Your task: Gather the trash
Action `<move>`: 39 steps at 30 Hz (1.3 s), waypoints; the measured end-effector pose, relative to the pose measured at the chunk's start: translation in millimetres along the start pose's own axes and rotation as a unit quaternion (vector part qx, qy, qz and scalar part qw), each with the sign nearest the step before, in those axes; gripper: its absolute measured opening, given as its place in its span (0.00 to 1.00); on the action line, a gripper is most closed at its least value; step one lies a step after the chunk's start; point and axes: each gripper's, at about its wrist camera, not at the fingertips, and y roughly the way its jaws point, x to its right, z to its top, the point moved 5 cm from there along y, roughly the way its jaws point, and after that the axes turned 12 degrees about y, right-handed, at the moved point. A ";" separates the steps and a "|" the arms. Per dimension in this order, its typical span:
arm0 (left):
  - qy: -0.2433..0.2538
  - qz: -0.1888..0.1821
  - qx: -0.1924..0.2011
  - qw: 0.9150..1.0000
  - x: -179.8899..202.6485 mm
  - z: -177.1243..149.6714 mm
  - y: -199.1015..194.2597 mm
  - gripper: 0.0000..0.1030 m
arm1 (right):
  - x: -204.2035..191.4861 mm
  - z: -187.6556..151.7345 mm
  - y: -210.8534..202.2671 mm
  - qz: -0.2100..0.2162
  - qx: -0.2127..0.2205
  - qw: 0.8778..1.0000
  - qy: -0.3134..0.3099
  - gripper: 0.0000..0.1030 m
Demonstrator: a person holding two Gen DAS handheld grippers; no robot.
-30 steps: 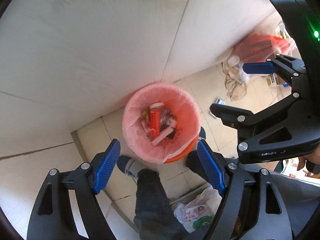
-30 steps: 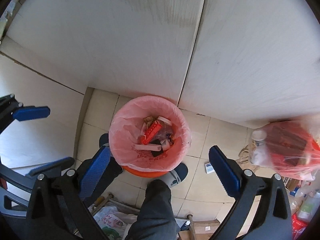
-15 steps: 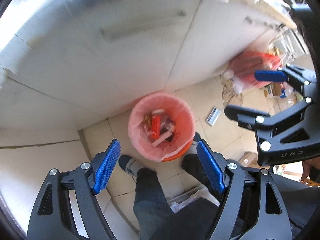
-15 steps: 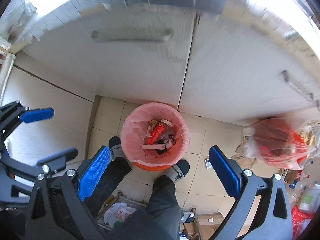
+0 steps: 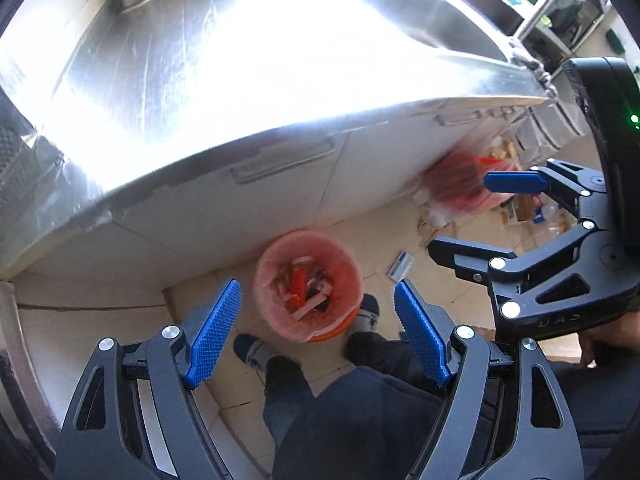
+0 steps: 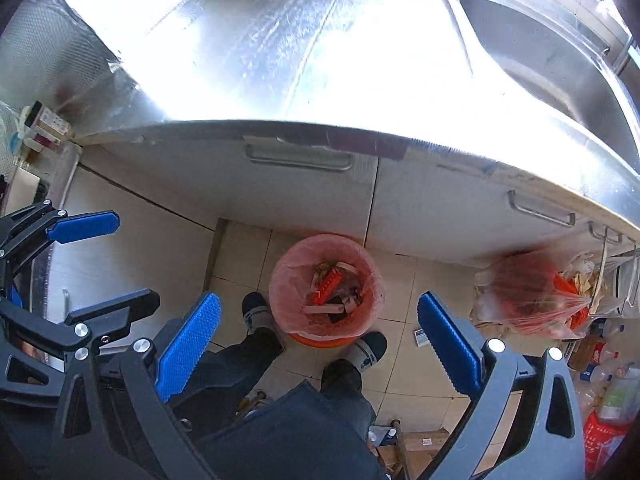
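An orange bin with a pink liner (image 5: 265,280) (image 6: 280,286) stands on the tiled floor against the cabinet. It holds trash (image 5: 298,284) (image 6: 326,288): a red ribbed piece, wrappers and white strips. My left gripper (image 5: 317,292) hangs high above the bin, open and empty. My right gripper (image 6: 319,298) is just as high, open, with nothing between its blue pads. Each shows in the other's view: the right gripper (image 5: 460,213) at the right edge, the left gripper (image 6: 136,258) at the left edge.
A shiny steel counter (image 5: 280,60) with a sink (image 6: 540,40) spans the top, over cabinet doors with bar handles (image 6: 300,160). A full red plastic bag (image 6: 532,296) and bottles (image 6: 616,384) crowd the floor at right. A person's socked feet (image 6: 256,312) flank the bin. A small box (image 6: 419,336) lies nearby.
Both grippers have risen well above the floor. The bin looks smaller, and the counter top and sink have come into view. Both jaws stay as wide as before.
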 end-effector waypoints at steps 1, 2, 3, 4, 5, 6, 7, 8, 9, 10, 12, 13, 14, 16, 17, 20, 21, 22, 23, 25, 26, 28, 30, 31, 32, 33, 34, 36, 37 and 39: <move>0.001 -0.003 0.001 1.000 -0.1 0.8 -2.7 0.75 | 0.3 0.7 -4.1 0.001 0.001 1.000 -0.001 0.95; 0.002 -0.004 0.001 1.000 -0.7 1.8 -5.9 0.75 | 0.2 0.7 -7.1 0.001 0.002 1.000 -0.001 0.95; 0.003 -0.005 0.002 1.000 -2.0 2.7 -9.2 0.75 | 0.3 1.0 -10.1 0.001 0.002 1.000 -0.002 0.95; 0.003 -0.007 0.002 1.000 -0.9 3.1 -11.9 0.75 | 0.1 1.4 -13.4 0.001 0.003 1.000 -0.002 0.95; 0.004 -0.006 0.002 1.000 -1.7 3.7 -13.6 0.75 | 1.5 2.0 -16.5 0.002 0.004 1.000 -0.002 0.95; 0.007 -0.008 0.001 1.000 -2.0 4.6 -18.3 0.75 | 1.2 1.6 -19.0 0.004 0.002 1.000 -0.002 0.95; 0.008 -0.009 0.001 1.000 -2.7 5.4 -21.0 0.75 | 1.4 1.7 -21.5 0.003 0.002 1.000 -0.002 0.95; 0.010 -0.008 0.002 1.000 -2.7 6.1 -23.5 0.75 | 2.5 2.7 -24.1 0.004 0.004 1.000 -0.002 0.95; 0.011 -0.009 0.002 1.000 -1.7 6.7 -25.1 0.75 | 2.5 3.0 -26.7 0.005 0.004 1.000 -0.002 0.95; 0.013 -0.007 0.004 1.000 -1.9 8.1 -27.4 0.75 | 3.2 3.1 -29.1 0.006 0.004 1.000 -0.002 0.95; 0.014 -0.006 0.006 1.000 -0.7 9.5 -30.1 0.75 | 3.2 3.8 -32.0 0.006 0.004 1.000 -0.002 0.95; 0.014 -0.005 0.007 1.000 -1.4 10.0 -31.0 0.75 | 3.1 3.8 -33.3 0.006 0.005 1.000 -0.003 0.95; 0.014 -0.004 0.007 1.000 -2.3 10.5 -31.7 0.75 | 3.5 4.1 -34.2 0.006 0.005 1.000 -0.003 0.95; 0.017 -0.001 0.007 1.000 -3.0 11.2 -32.4 0.75 | 3.9 4.7 -35.3 0.005 0.005 1.000 -0.004 0.95; 0.017 -0.001 0.009 1.000 -2.2 11.4 -33.0 0.75 | 4.0 5.2 -35.3 0.006 0.004 1.000 -0.003 0.95; 0.016 -0.003 0.010 1.000 -3.1 12.3 -34.0 0.75 | 4.6 6.3 -34.5 0.006 0.004 1.000 -0.005 0.95; 0.016 -0.002 0.010 1.000 -2.9 12.0 -33.7 0.75 | 4.4 6.5 -34.3 0.006 0.003 1.000 -0.005 0.95; 0.017 -0.002 0.010 1.000 -3.4 12.5 -33.6 0.75 | 4.2 6.9 -34.4 0.005 0.003 1.000 -0.005 0.95; 0.017 -0.001 0.010 1.000 -4.3 12.7 -33.7 0.75 | 4.0 7.2 -34.5 0.005 0.004 1.000 -0.004 0.95; 0.015 0.000 0.010 1.000 -4.8 13.4 -34.5 0.75 | 3.5 7.6 -34.3 0.005 0.003 1.000 -0.002 0.95; 0.015 0.000 0.010 1.000 -4.9 13.9 -34.7 0.75 | 3.4 8.0 -34.5 0.004 0.004 1.000 -0.002 0.95; 0.015 0.003 0.010 1.000 -4.9 14.9 -34.4 0.75 | 4.4 9.0 -34.9 0.004 0.005 1.000 -0.003 0.95; 0.015 0.005 0.011 1.000 -3.6 16.9 -34.6 0.75 | 5.2 10.3 -35.3 0.005 0.005 1.000 -0.003 0.95; 0.016 0.006 0.010 1.000 -3.5 17.3 -34.8 0.75 | 5.8 10.6 -35.5 0.004 0.005 1.000 -0.003 0.95; 0.016 0.007 0.010 1.000 -3.3 17.5 -34.8 0.75 | 6.2 10.8 -35.6 0.003 0.004 1.000 -0.003 0.95; 0.016 0.008 0.010 1.000 -2.4 17.7 -34.7 0.75 | 5.6 11.3 -35.4 0.004 0.004 1.000 -0.003 0.95; 0.016 0.008 0.010 1.000 -2.0 18.1 -34.9 0.75 | 5.8 11.5 -35.7 0.004 0.004 1.000 -0.003 0.95; 0.016 0.009 0.010 1.000 -1.4 17.9 -34.4 0.75 | 5.9 11.8 -35.6 0.003 0.004 1.000 -0.004 0.95; 0.016 0.010 0.009 1.000 -1.3 17.7 -34.2 0.75 | 6.1 11.6 -35.4 0.003 0.003 1.000 -0.003 0.95; 0.015 0.012 0.007 1.000 -0.7 18.1 -33.5 0.75 | 7.2 11.8 -35.4 0.002 0.003 1.000 -0.004 0.95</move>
